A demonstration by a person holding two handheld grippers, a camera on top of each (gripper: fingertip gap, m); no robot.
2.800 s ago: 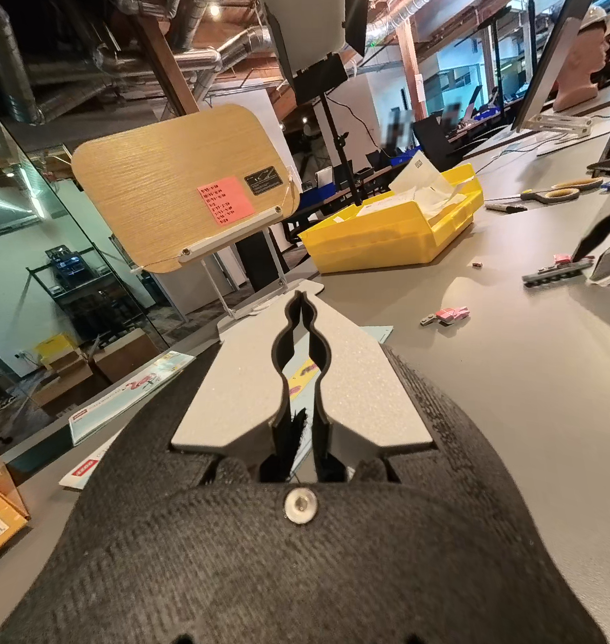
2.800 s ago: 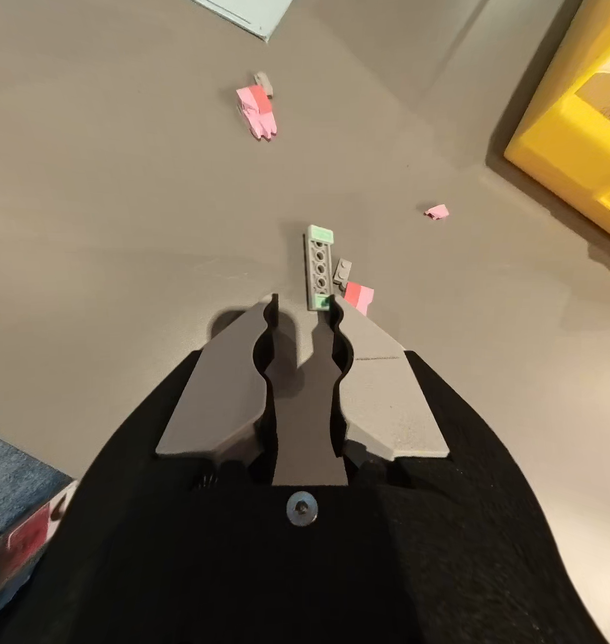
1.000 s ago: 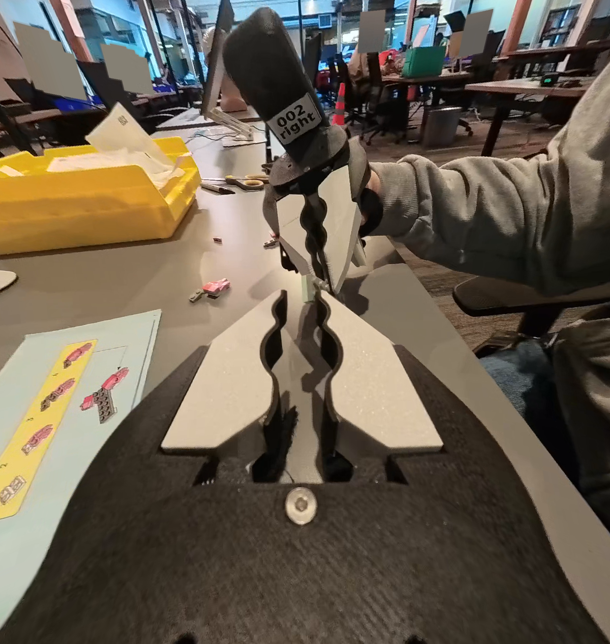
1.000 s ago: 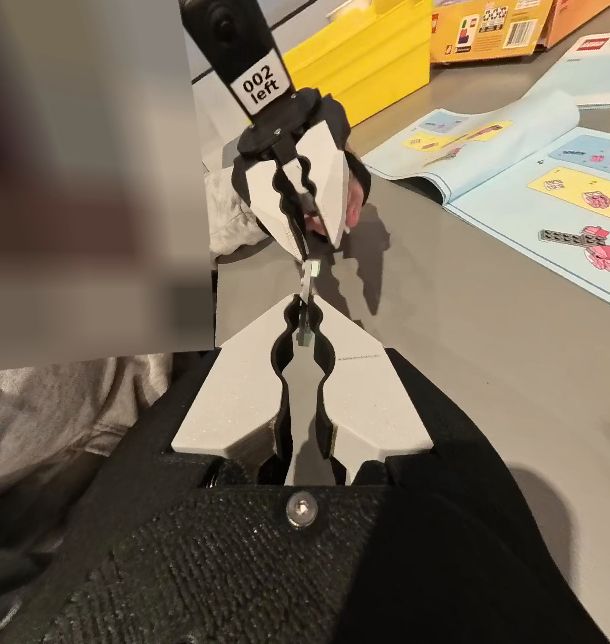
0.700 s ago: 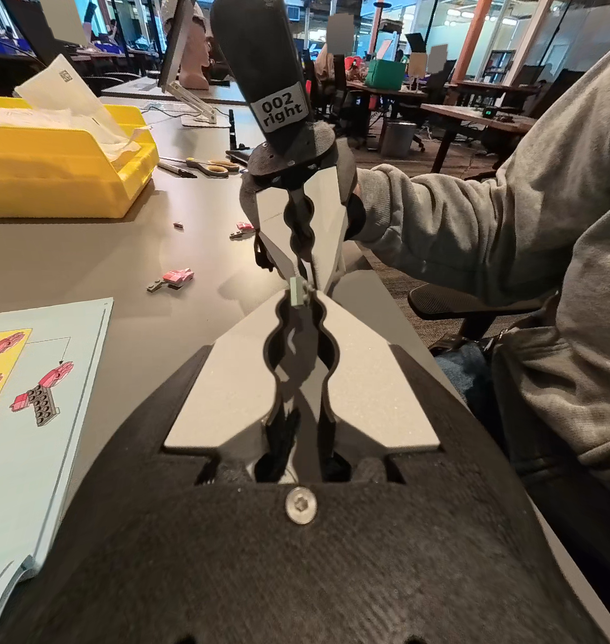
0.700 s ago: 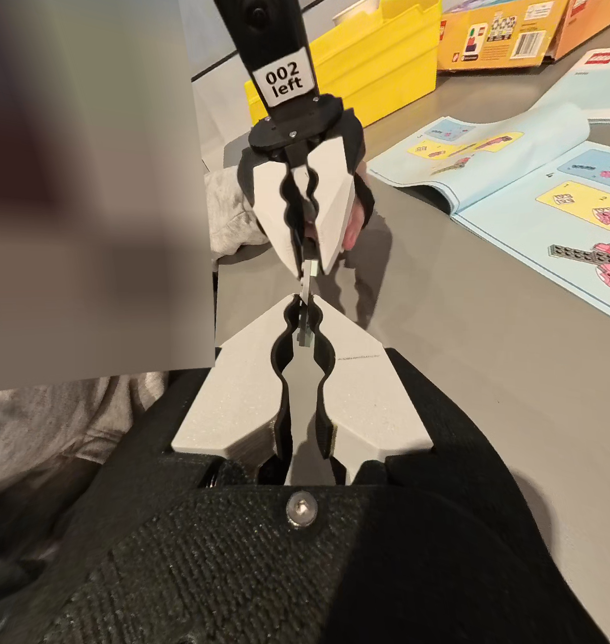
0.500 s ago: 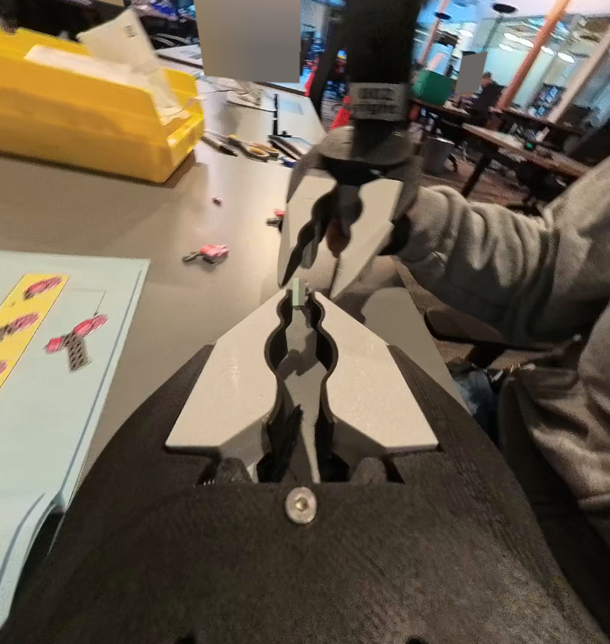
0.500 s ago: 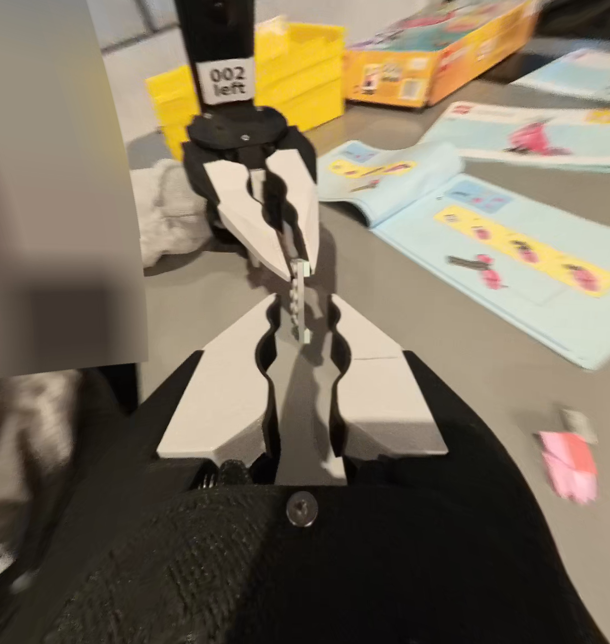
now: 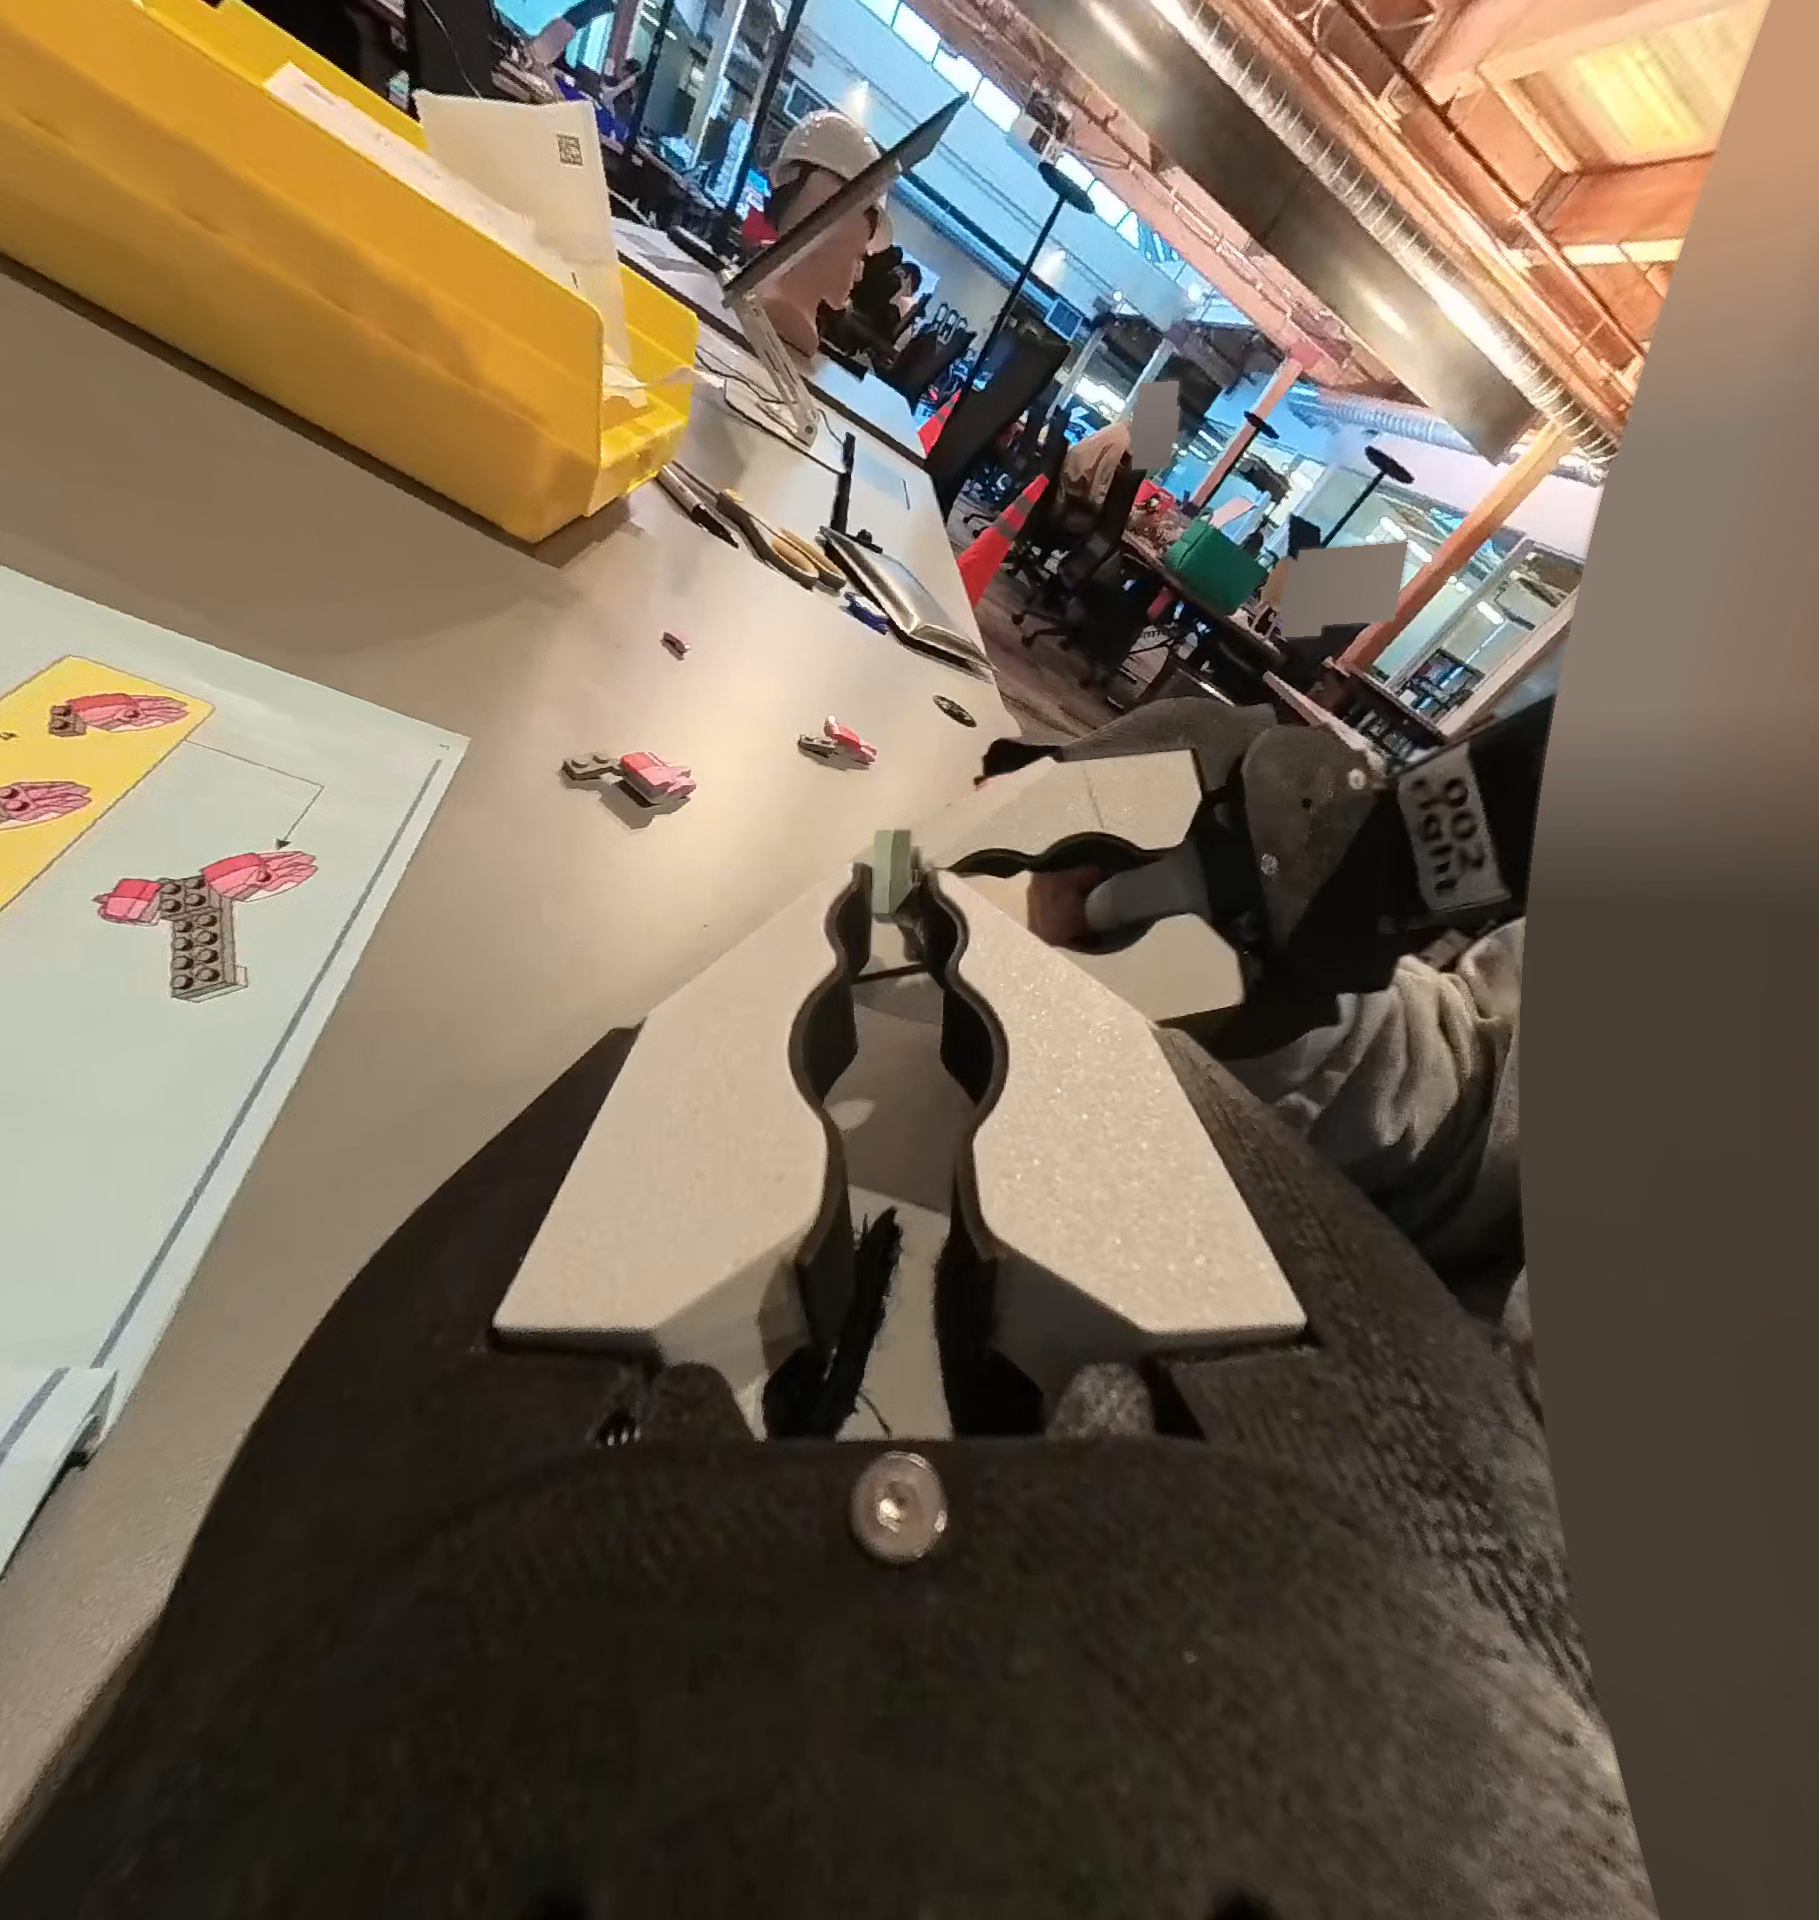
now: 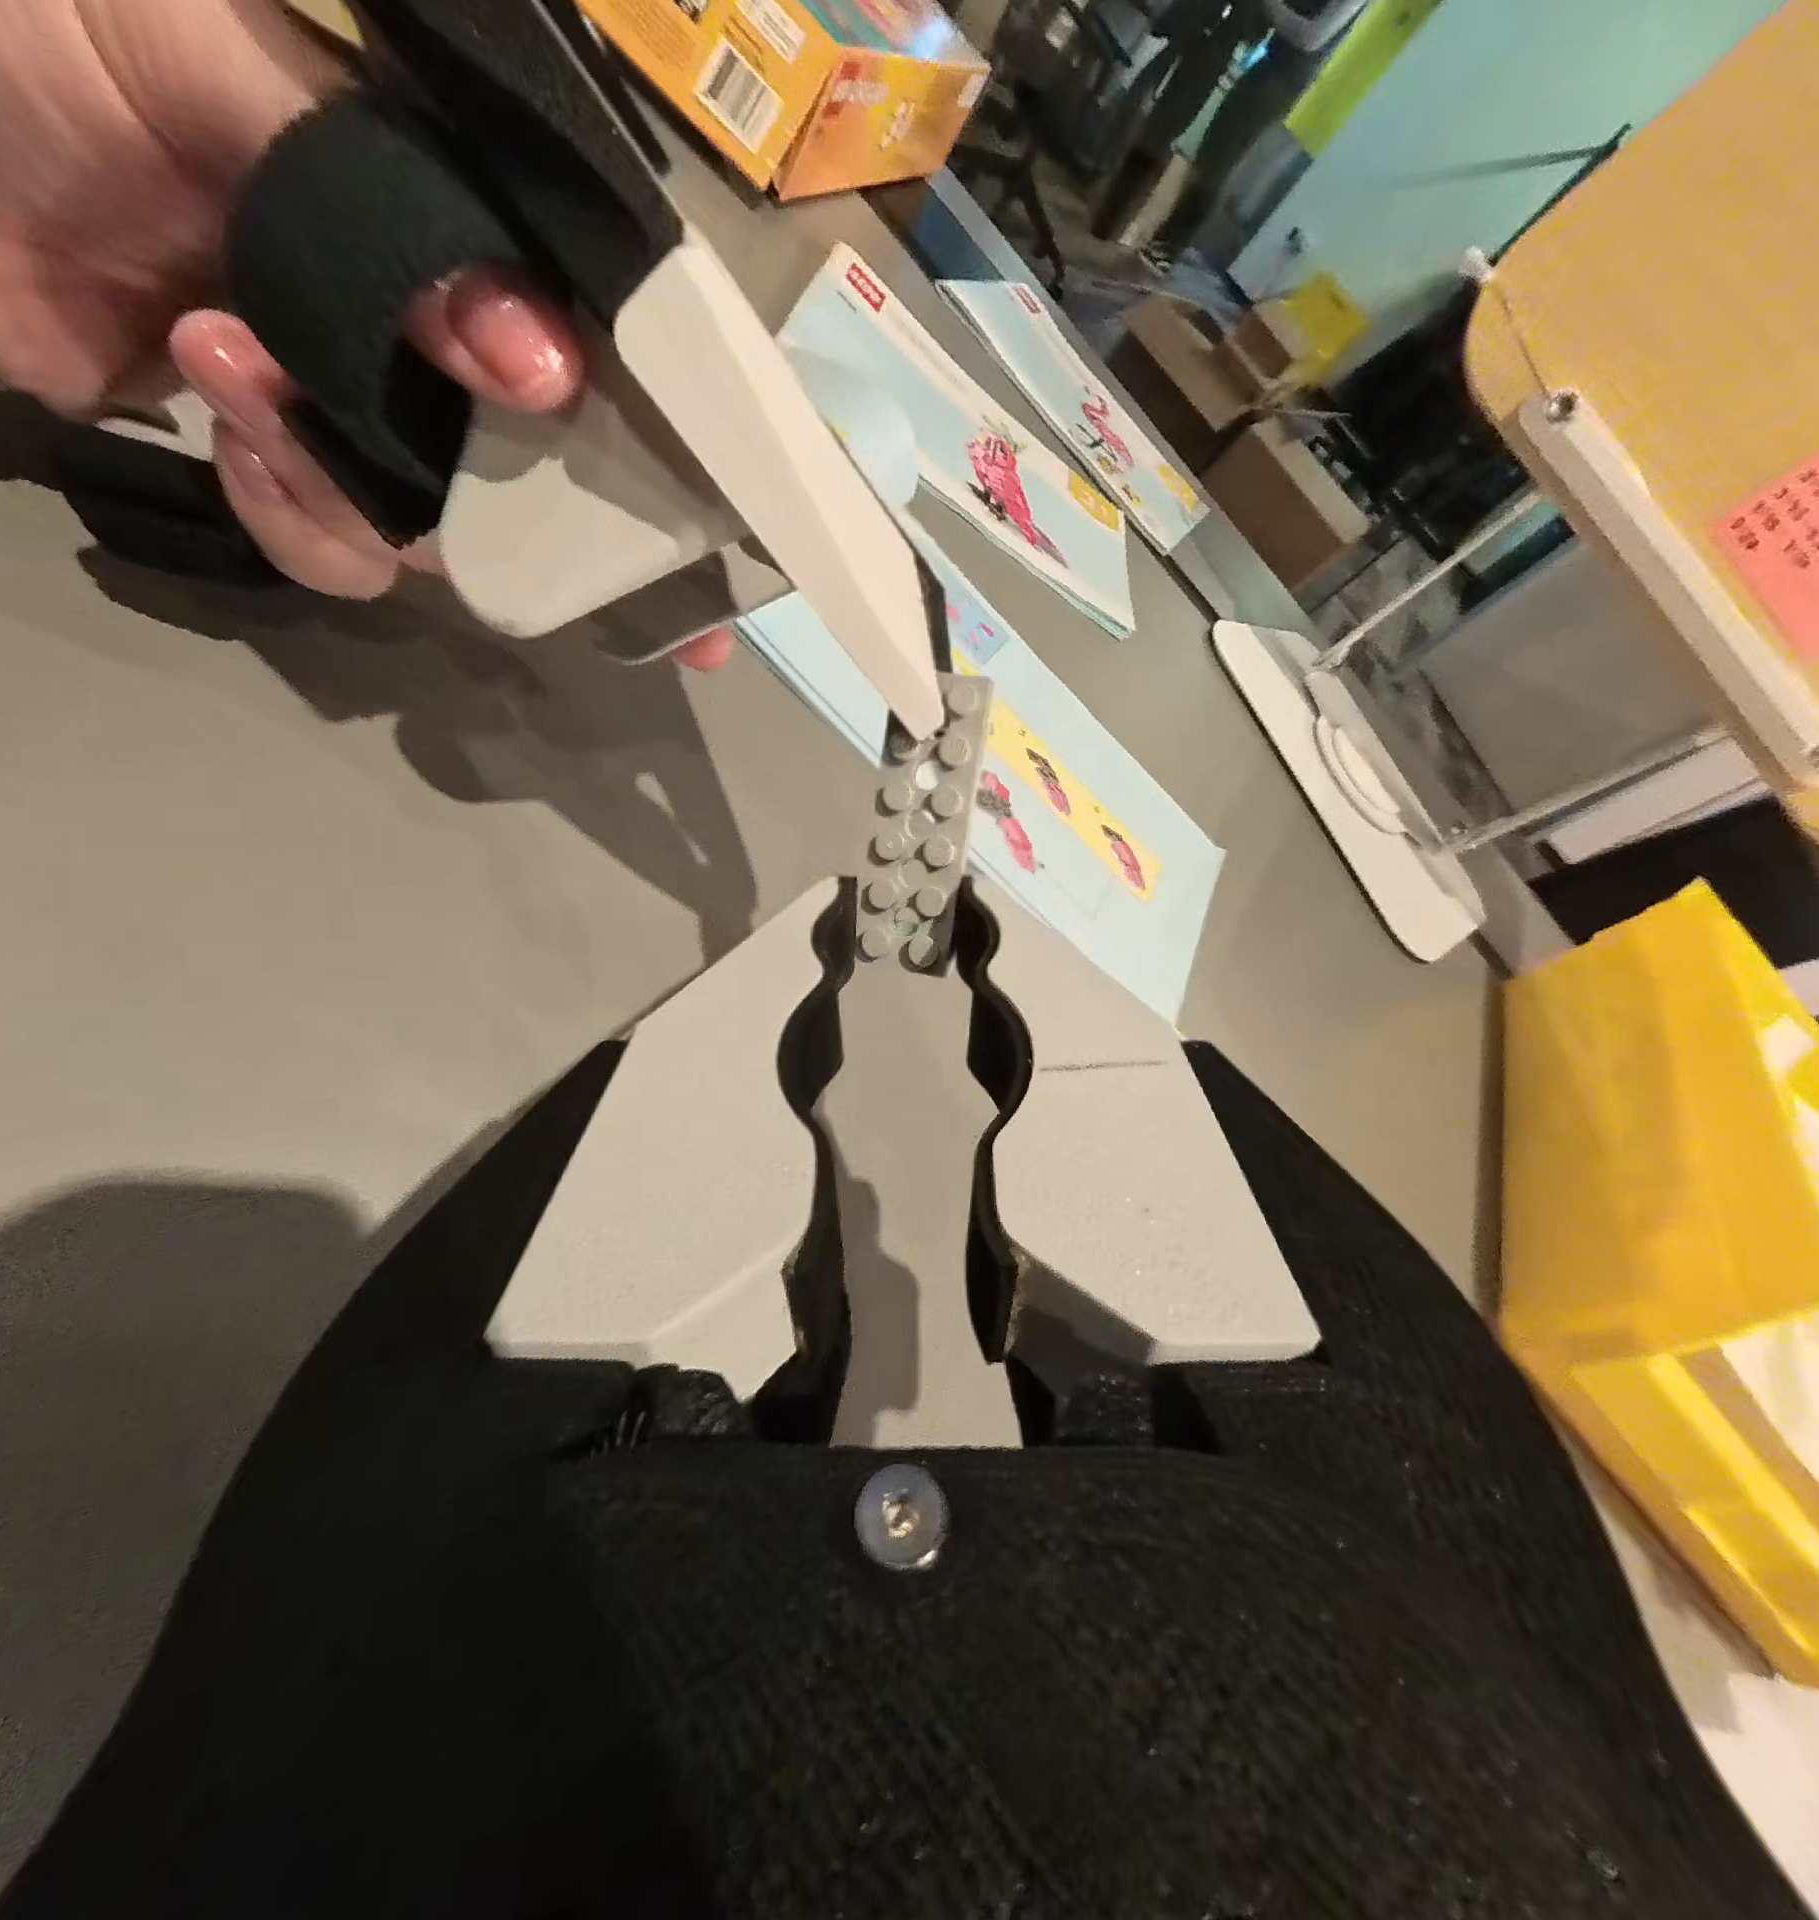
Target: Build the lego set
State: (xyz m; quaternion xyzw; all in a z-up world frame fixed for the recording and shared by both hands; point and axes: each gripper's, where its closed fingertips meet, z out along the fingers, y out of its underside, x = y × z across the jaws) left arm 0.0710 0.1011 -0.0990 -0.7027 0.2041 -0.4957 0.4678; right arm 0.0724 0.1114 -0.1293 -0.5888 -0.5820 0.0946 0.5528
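A grey studded Lego plate (image 10: 920, 831) with a pale green end (image 9: 889, 883) is held in the air between both grippers. My left gripper (image 9: 897, 896) is shut on one end of it, pinching it across its thin faces; it shows in the right wrist view (image 10: 920, 717), coming in from the upper left. My right gripper (image 10: 907, 914) is closed onto the long edges of the plate's other end, studs facing its camera. It shows in the left wrist view (image 9: 946, 860), lying sideways on the right.
Two small pink-and-grey assemblies (image 9: 635, 774) (image 9: 837, 743) lie on the grey table (image 9: 489, 540). An open instruction booklet (image 9: 157, 883) (image 10: 1071, 821) lies nearby. A yellow bin (image 9: 313, 270) (image 10: 1663, 1195), an orange box (image 10: 811, 83) and a wooden board on a stand (image 10: 1663, 364) surround the area. The grippers are tip to tip, or close to it.
The right gripper let go of the plate's thin faces, turned, and now grips its long edges. The left gripper took the other end and keeps hold.
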